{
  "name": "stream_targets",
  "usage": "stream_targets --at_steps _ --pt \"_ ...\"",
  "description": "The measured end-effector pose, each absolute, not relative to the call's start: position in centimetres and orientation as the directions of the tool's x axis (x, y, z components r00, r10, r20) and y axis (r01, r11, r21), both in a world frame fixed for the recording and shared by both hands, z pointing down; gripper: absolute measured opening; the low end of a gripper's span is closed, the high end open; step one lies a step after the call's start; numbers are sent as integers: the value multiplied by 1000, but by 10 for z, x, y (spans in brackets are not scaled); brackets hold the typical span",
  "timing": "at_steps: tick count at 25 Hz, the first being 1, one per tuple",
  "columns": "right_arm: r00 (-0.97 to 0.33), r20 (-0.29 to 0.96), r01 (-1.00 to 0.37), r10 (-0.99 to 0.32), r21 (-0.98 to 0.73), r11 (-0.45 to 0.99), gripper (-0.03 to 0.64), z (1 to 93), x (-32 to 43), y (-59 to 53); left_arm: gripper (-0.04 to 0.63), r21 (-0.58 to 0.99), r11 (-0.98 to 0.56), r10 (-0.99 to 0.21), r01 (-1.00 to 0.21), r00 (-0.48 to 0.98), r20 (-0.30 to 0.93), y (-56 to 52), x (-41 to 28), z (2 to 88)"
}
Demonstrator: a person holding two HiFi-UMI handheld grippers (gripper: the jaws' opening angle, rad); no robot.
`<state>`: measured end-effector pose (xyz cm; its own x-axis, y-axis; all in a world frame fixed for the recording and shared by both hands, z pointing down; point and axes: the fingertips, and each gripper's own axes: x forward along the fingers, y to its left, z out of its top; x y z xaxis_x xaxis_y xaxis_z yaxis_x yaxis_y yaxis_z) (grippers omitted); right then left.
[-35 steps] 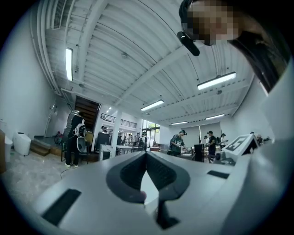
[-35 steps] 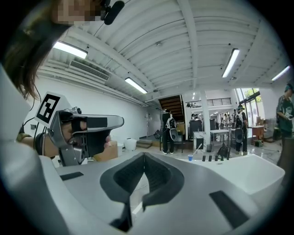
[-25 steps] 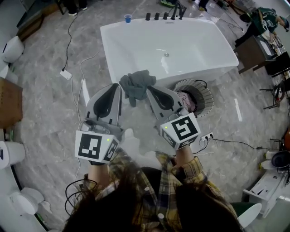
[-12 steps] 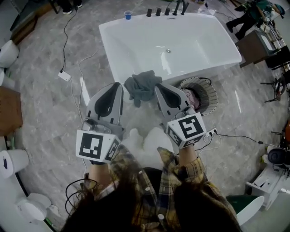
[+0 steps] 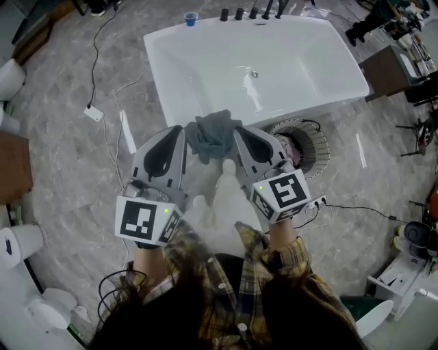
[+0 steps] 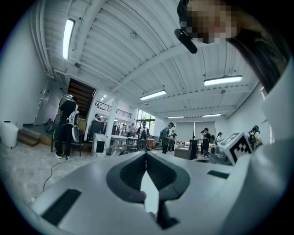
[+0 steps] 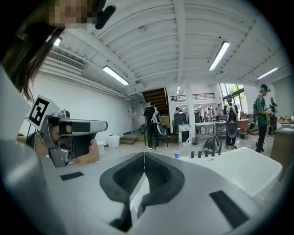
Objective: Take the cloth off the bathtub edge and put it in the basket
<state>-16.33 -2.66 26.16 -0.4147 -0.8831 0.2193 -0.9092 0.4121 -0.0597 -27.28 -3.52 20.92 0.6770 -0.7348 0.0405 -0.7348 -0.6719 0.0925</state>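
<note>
A crumpled grey cloth (image 5: 213, 135) lies draped on the near edge of the white bathtub (image 5: 152, 65). My left gripper (image 5: 181, 129) is just left of the cloth and my right gripper (image 5: 237, 130) just right of it, so their tips flank it. I cannot tell whether either tip touches it. Both are shut with nothing between the jaws, as the left gripper view (image 6: 146, 154) and right gripper view (image 7: 144, 155) show. The round wicker basket (image 5: 317, 141) stands on the floor against the tub's front, right of my right gripper. The cloth is hidden in both gripper views.
A blue cup (image 5: 190, 18) and dark tap knobs (image 5: 239, 14) sit on the tub's far rim. Cables and a white adapter (image 5: 92, 113) lie on the floor at left, a power strip (image 5: 315, 204) at right. Several people (image 7: 151, 118) stand in the room beyond.
Both grippers have moved forward and a little down toward the tub's near edge, and the tub now looks closer. The cloth stays on the edge. Both grippers stay shut.
</note>
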Motion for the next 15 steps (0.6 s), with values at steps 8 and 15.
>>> stream_targets --at_steps 8,15 --pt "-490 231 -871 -841 -79 485 17 265 -131 -96 18 57 -658 -749 -751 661 47 -105 -219 202" --pt "-565 221 -823 -795 -79 563 17 253 -108 -152 18 24 -645 -764 -764 645 26 -158 -169 181"
